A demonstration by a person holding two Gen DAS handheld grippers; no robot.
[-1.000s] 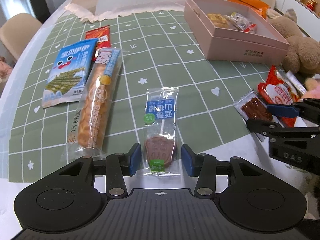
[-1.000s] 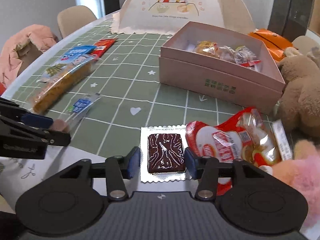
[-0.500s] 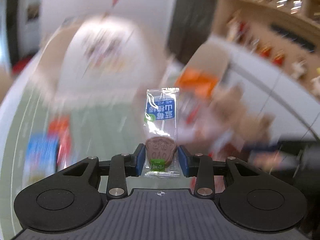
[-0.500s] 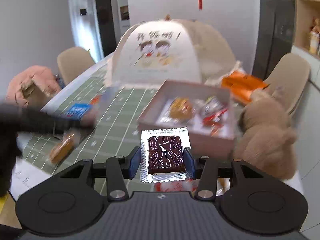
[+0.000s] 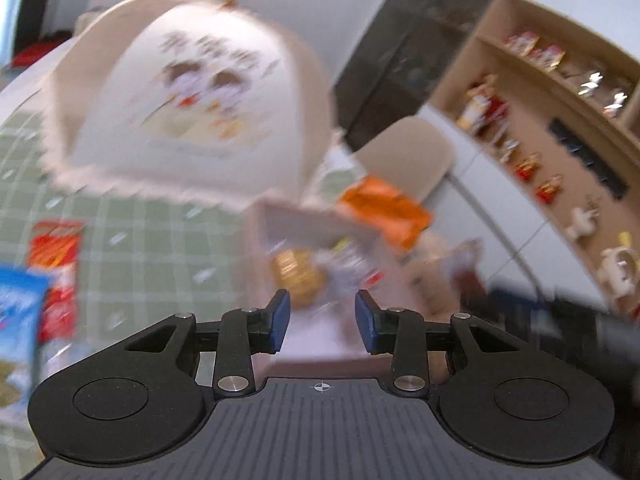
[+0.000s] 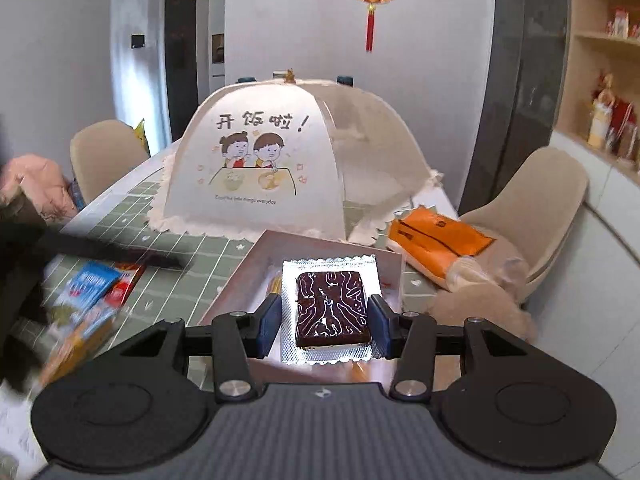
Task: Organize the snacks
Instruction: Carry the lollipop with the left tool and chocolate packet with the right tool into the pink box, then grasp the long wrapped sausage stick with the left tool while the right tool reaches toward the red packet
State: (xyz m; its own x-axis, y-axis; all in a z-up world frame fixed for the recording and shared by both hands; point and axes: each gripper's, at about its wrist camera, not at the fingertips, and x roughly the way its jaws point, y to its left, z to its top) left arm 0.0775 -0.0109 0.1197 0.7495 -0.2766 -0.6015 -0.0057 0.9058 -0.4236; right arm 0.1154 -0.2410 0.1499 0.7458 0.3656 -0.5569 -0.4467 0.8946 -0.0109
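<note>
In the lower middle of the right view, my right hand-held gripper (image 6: 324,320) is pinching the chocolate cake packet (image 6: 331,312) by its two side edges. It is lying flat and, I judge, ready to drop straight down. My left hand-held gripper (image 5: 322,320) has just been closing, yet its pads are standing apart with nothing visible between them. Just beyond both, at frame centre, the pink box (image 6: 248,264) is lying open. I am carrying the packet above it because it already holds snacks and looks like the collecting place. A blue snack packet (image 6: 90,284) is waiting on the surface (image 6: 208,252) at lower left. Farther back, the food cover (image 6: 256,160) is standing clear.
</note>
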